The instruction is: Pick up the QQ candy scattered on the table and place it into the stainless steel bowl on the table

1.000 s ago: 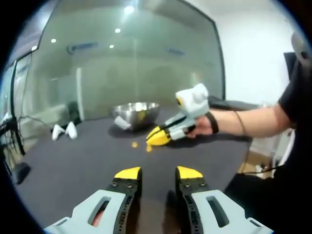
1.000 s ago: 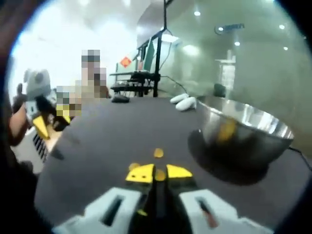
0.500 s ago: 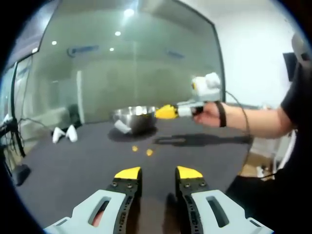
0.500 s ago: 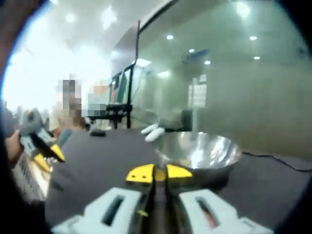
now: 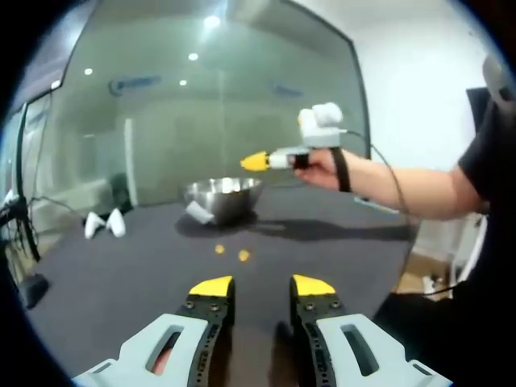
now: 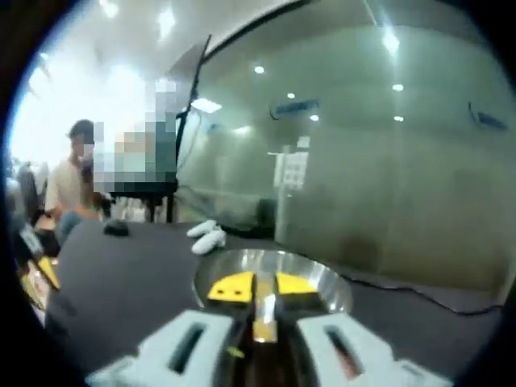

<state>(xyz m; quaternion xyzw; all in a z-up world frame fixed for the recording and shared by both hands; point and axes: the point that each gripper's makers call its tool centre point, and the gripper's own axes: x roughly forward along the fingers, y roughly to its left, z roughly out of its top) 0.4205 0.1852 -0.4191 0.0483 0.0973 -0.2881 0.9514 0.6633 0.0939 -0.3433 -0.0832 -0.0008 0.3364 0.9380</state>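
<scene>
In the left gripper view, your left gripper [image 5: 262, 288] waits low over the dark bench [image 5: 121, 266], its yellow-tipped fingers [image 5: 211, 286] apart with nothing between them. Two candies [image 5: 230, 252] lie on the bench ahead of it, close together and well short of the bowl [image 5: 223, 196]. Your right gripper [image 5: 256, 162] is held up in the air, its tip above the bowl's right rim. A white scrap [image 5: 200, 211] leans at the bowl's foot, and two white objects [image 5: 102, 223] sit further left on the bench.

In the right gripper view, your right gripper [image 6: 260, 286] looks down into the bowl [image 6: 322, 282]. Its fingers [image 6: 232, 286] are nearly together, clamped on a small yellow candy [image 6: 264, 326] that shows in the narrow gap between them. The bowl's rim rings the fingertips, so you look to be over the opening, though how high I cannot tell. The two white objects [image 6: 205, 235] lie beyond the bowl, and a person [image 6: 68, 173] stands far off to the left.

The step in hand looks like the drop. Keep the tip centred inside the rim, bring it down a little so the candy does not bounce out off the steel, then part the fingers fully and wait to see it fall clear; it is soft and may stick to one finger. Meanwhile you can aim the left gripper at the nearer of the two candies on the bench.
</scene>
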